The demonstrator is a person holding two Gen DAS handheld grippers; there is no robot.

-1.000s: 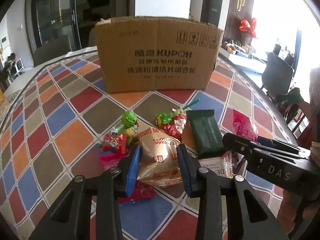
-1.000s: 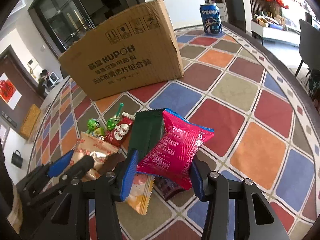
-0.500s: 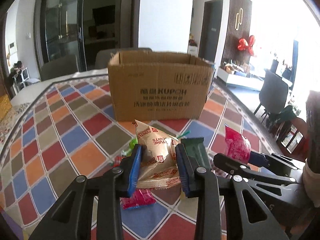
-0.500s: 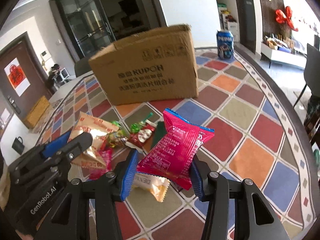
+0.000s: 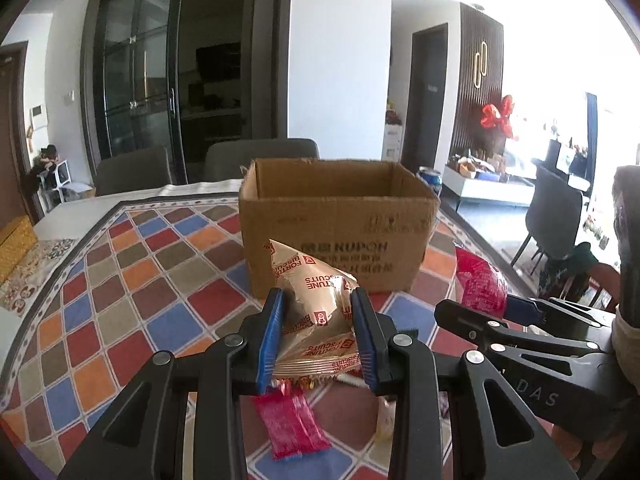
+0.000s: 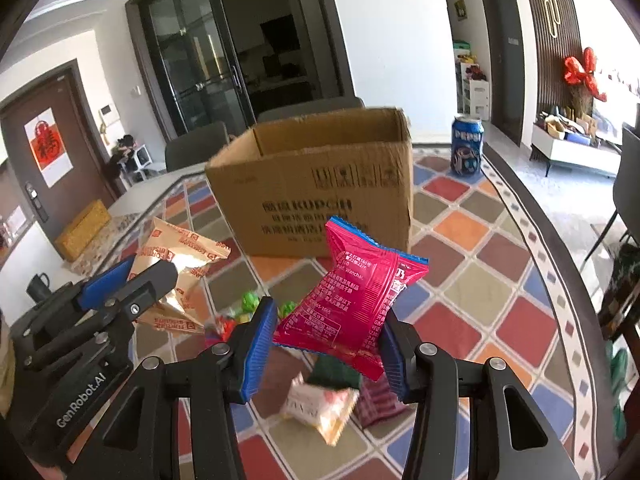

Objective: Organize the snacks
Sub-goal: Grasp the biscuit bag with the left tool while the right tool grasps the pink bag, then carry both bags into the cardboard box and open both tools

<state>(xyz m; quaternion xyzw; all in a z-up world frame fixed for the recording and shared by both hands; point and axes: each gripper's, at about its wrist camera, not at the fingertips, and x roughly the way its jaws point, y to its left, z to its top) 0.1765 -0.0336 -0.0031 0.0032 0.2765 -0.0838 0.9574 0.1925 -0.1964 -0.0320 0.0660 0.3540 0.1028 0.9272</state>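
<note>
Above the checkered tablecloth (image 5: 132, 280), near an open cardboard box (image 5: 336, 236), a gold biscuit bag (image 5: 316, 312) is pinched between the blue pads of the left gripper (image 5: 318, 336), while the right gripper (image 6: 326, 344) clamps a pink snack packet (image 6: 356, 296), loose sweets (image 6: 248, 304) lying beneath both.

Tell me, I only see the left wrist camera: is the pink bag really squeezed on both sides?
Observer: Yes. In the right wrist view both blue pads of the right hand-held gripper press the pink packet, one on each side.
Operator: Are there green sweets anywhere?
Observer: Yes. Green-wrapped candies lie loose in front of the cardboard box, below the pink packet.
</note>
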